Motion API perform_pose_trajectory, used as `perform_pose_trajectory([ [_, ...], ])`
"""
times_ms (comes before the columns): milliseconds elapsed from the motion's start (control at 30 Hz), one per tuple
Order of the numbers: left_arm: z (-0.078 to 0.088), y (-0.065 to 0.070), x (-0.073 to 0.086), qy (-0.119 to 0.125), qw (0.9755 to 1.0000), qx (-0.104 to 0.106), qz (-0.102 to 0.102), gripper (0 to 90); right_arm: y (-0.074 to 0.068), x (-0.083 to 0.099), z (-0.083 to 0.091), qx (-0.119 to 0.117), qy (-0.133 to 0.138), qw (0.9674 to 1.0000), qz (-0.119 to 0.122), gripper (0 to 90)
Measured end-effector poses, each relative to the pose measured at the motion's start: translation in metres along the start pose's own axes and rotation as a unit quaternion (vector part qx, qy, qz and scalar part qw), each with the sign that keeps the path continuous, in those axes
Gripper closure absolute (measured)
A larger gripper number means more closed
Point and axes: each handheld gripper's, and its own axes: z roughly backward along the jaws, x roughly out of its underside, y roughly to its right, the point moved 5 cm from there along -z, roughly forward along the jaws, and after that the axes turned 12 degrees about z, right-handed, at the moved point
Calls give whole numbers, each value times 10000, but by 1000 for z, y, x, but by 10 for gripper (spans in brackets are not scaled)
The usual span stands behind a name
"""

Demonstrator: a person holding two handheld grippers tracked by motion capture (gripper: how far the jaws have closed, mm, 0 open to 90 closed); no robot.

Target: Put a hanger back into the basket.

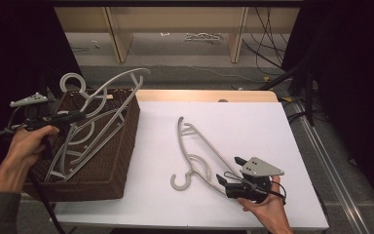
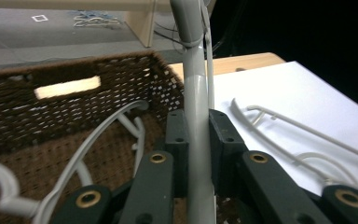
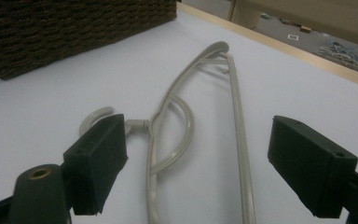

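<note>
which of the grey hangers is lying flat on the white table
The lone hanger in front of the right gripper, whose jaws stand open. The others rest in the wicker basket, one clamped in the left gripper.

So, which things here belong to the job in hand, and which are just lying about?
Belonging to the job:
- held hanger, clamped in the left hand-held gripper
- wicker basket
- hanger on the table, before the open right hand-held gripper

Just lying about:
- cables on the floor
- wooden shelf legs
</note>
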Motion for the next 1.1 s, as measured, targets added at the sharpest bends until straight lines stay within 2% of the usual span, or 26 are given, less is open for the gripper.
perform_pose_trajectory([
  [167,5,-10,4,-19,10000,-92,-20,795,0,0,0,-16,-22,10000,28,204],
  [300,8,-20,7,21,9999,-110,43,795,0,1,-1,-26,-37,10000,18,205],
  [567,16,-34,14,-2,9999,-162,-28,795,0,1,-1,-38,-45,10000,8,205],
  [700,20,-43,18,1,9996,-265,46,795,0,1,-1,-32,-38,10000,12,205],
  [933,24,-54,27,-137,9991,-407,47,795,0,2,-2,-18,-24,10000,14,205],
  [1100,25,-58,33,-229,9989,-418,41,795,1,2,-2,-37,-66,10000,0,205],
])
